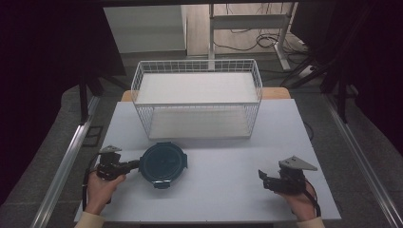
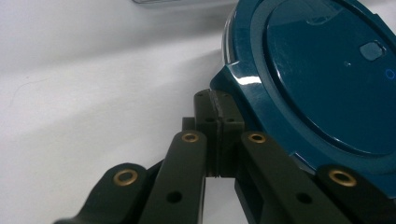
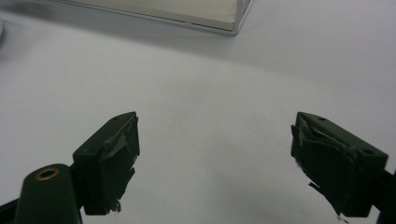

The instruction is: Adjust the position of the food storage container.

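Two grippers in play: my left gripper (image 2: 215,135) had its jaws pressed together, tips touching the rim of the round dark-teal plastic lid (image 1: 162,163), not clearly pinching it. Right gripper (image 3: 215,158) sat spread, idle, well apart. Lid lay flat just before the white wire basket (image 1: 197,102). Likely next: grip rim, lift toward basket. Pale grey tabletop (image 1: 228,185), dim room, cables on floor behind
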The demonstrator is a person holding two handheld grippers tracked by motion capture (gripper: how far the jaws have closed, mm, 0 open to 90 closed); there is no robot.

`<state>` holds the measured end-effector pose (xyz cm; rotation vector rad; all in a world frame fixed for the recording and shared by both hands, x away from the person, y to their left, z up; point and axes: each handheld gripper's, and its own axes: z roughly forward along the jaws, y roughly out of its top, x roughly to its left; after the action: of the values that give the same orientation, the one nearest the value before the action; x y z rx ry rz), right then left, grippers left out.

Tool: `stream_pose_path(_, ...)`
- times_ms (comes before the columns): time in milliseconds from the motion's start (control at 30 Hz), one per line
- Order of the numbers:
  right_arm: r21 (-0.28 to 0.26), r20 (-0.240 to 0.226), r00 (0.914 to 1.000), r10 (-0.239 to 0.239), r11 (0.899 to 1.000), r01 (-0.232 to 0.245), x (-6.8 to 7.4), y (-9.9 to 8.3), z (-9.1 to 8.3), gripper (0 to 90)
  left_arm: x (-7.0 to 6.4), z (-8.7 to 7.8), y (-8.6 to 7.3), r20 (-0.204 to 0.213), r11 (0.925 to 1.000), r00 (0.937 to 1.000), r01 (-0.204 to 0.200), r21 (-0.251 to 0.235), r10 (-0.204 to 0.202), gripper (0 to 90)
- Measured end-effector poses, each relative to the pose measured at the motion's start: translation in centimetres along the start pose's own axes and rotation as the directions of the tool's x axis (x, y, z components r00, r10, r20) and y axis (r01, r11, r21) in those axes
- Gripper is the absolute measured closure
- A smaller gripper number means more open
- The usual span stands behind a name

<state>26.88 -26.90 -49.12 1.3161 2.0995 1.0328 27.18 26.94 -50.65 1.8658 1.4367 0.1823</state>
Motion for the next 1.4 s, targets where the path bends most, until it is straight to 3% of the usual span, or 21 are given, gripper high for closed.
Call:
stream_pose_path(467, -0.001, 0.009, 0.9999, 0.013, 1.000, -0.013, 0.0, 0.0, -0.1, 15.6, -1.1, 0.9, 0.6, 0.030, 0.9995, 0.9991, -0.030, 0.010, 0.030, 90.0)
stream_pose_path(1200, 0.001, 0.010, 0.9996, 0.026, 1.000, -0.026, 0.0, 0.0, 0.0, 15.6, -4.4, 3.1, 1.9, 0.063, 0.9956, 0.9944, -0.088, 0.034, 0.085, 90.0)
stream_pose_path(1400, -0.003, 0.014, 0.9993, 0.035, 0.999, -0.035, -0.1, 0.0, -0.1, 15.6, -5.7, 4.0, 2.1, 0.091, 0.9933, 0.9907, -0.106, 0.046, 0.101, 90.0)
